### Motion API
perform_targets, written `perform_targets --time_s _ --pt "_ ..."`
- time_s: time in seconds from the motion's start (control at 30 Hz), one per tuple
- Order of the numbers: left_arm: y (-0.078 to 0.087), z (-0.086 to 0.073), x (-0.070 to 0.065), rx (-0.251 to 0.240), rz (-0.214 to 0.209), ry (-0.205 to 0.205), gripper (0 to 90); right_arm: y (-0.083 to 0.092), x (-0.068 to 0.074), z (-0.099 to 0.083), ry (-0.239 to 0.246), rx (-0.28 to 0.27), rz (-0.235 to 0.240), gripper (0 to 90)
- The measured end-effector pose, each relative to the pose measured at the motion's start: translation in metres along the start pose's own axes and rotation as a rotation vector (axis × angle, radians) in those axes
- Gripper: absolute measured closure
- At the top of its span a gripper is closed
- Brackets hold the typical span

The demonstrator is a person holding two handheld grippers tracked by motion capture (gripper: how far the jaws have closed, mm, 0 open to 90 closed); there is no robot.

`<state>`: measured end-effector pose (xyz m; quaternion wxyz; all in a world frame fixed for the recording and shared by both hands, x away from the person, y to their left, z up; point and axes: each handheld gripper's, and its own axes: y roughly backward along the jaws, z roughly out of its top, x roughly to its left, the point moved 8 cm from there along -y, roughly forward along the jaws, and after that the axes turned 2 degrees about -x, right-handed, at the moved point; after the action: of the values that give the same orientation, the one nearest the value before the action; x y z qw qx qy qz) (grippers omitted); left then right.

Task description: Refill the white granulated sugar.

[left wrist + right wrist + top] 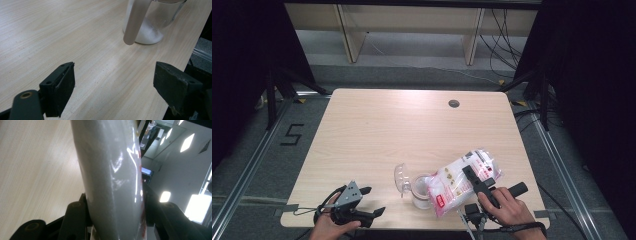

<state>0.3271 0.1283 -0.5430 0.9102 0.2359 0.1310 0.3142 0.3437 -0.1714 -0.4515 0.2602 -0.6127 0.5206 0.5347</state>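
Note:
A clear plastic bag of white powder (pixel 459 181) with red print hangs tilted over an open glass jar (pixel 421 194) near the table's front edge. My right gripper (pixel 470 176) is shut on the bag's upper half; its jaws press both sides of the bag (pixel 112 177) in the right gripper view (pixel 116 206). A little white powder lies in the jar's bottom (pixel 150 37). The jar's hinged lid (pixel 401 177) stands open to its left. My left gripper (pixel 374 200) rests open at the front left, aimed at the jar, with bare table between its jaws (pixel 113 82).
The wooden table (pixel 387 130) has a dark cable hole (pixel 454 103) at the back right. A pale rod-like part (pixel 135 20) crosses in front of the jar in the left gripper view. The table's front edge lies just under both hands.

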Motion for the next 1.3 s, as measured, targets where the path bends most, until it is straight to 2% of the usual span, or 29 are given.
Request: perform_targets --time_s 0.43,0.53,0.6,0.73,0.8,0.83,0.97,1.2,1.27,1.3 --pt "0.0001 -0.0002 0.0002 0.002 0.001 -0.002 17.4 0.0000 -0.0002 0.0001 -0.001 -0.002 0.000 60.5" --pt "0.0000 0.0000 -0.0001 0.000 0.000 0.000 17.4 -0.0016 -0.0033 0.0021 0.033 -0.025 -0.005 60.6" --pt "0.0002 0.0000 0.0000 0.001 0.000 -0.001 17.4 -0.0015 -0.0032 0.0020 0.031 -0.025 -0.005 60.7" --pt "0.0010 -0.0002 0.0005 0.006 0.000 -0.010 17.4 -0.0002 0.0004 0.0002 -0.006 -0.004 0.006 60.9" --pt "0.0010 -0.0001 0.0003 0.005 0.000 -0.008 17.4 0.0002 0.0000 0.0000 0.002 0.001 0.014 61.0" --pt "0.0009 -0.0001 0.0003 0.005 0.000 -0.008 17.4 -0.0015 -0.0036 0.0023 0.044 -0.024 0.008 61.1" --pt "0.0010 -0.0001 0.0005 0.005 0.000 -0.009 17.4 -0.0003 0.0005 0.0003 -0.006 -0.005 0.007 61.3" --pt "0.0010 0.0001 0.0003 0.005 0.000 -0.009 17.4 -0.0005 0.0002 0.0003 -0.002 -0.007 0.008 61.8" --pt "0.0012 0.0007 0.0015 0.004 -0.002 -0.032 17.4 -0.0002 0.0001 0.0002 -0.004 -0.006 0.005 61.9" --pt "0.0011 0.0001 0.0004 0.005 0.000 -0.009 17.4 -0.0003 0.0001 0.0001 -0.006 -0.006 0.007 62.0"
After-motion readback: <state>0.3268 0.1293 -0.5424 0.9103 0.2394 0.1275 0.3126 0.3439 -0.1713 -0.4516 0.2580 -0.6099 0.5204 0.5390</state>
